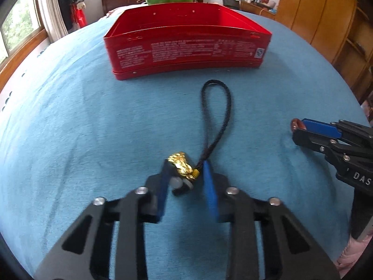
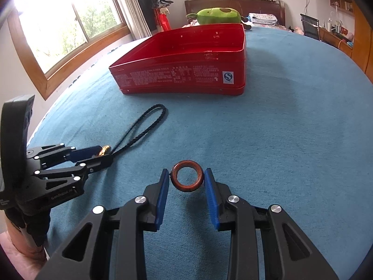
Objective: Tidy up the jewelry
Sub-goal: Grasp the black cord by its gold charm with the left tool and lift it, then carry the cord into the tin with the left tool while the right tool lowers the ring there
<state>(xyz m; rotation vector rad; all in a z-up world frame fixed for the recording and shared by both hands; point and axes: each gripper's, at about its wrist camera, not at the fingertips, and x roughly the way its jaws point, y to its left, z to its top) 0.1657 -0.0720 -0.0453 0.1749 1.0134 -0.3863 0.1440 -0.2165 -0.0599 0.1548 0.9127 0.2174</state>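
A gold charm [image 1: 180, 164] on a black braided cord loop [image 1: 227, 102] lies on the blue bedspread [image 1: 70, 128]. My left gripper [image 1: 186, 164] is shut on the charm, with its blue pads against both sides; the cord trails away toward the tin. In the right wrist view, my right gripper [image 2: 186, 171] is shut on a reddish-brown ring [image 2: 186, 188], held upright between the pads just above the cover. The left gripper [image 2: 102, 155] shows at the left with the charm [image 2: 103, 150]. An open red tin [image 1: 186, 51] stands beyond both grippers, and no contents are visible from here.
A green plush toy [image 2: 219, 15] lies behind the red tin [image 2: 184, 77] near the wooden headboard [image 2: 256, 4]. Windows [image 2: 70, 18] are on the left, and wooden cupboards [image 1: 321, 18] and a desk are on the right. Blue cover [image 2: 291, 116] stretches to the right of the tin.
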